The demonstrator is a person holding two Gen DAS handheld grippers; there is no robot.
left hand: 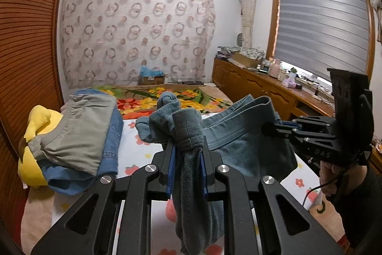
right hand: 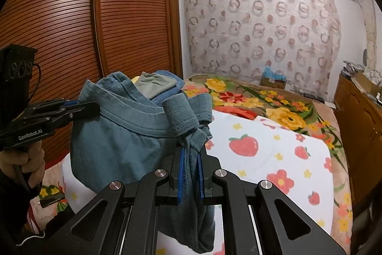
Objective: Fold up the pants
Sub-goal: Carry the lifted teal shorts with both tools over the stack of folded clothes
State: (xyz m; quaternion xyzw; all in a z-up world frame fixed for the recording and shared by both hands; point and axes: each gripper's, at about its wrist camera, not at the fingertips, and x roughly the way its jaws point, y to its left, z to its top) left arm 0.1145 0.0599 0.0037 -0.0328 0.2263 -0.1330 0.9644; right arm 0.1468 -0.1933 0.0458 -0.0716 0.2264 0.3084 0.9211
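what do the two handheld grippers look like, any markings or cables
Both are matte black linkage frames with silver pivot bolts and blue pads inside the fingers. The left gripper carries white "GenRobot.AI" lettering on its side; the right gripper shows partly readable lettering. Each has a black box on top and a thin black cable. Dark sleeves cover both wrists.

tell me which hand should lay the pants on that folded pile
Left, probably: the pile sits on the left gripper's side. The right gripper holds the pants farther away.

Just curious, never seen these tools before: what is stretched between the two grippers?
Only the blue-grey pants: the waistband spans from the left gripper to the right gripper, nothing else between. Both wrist views show it.
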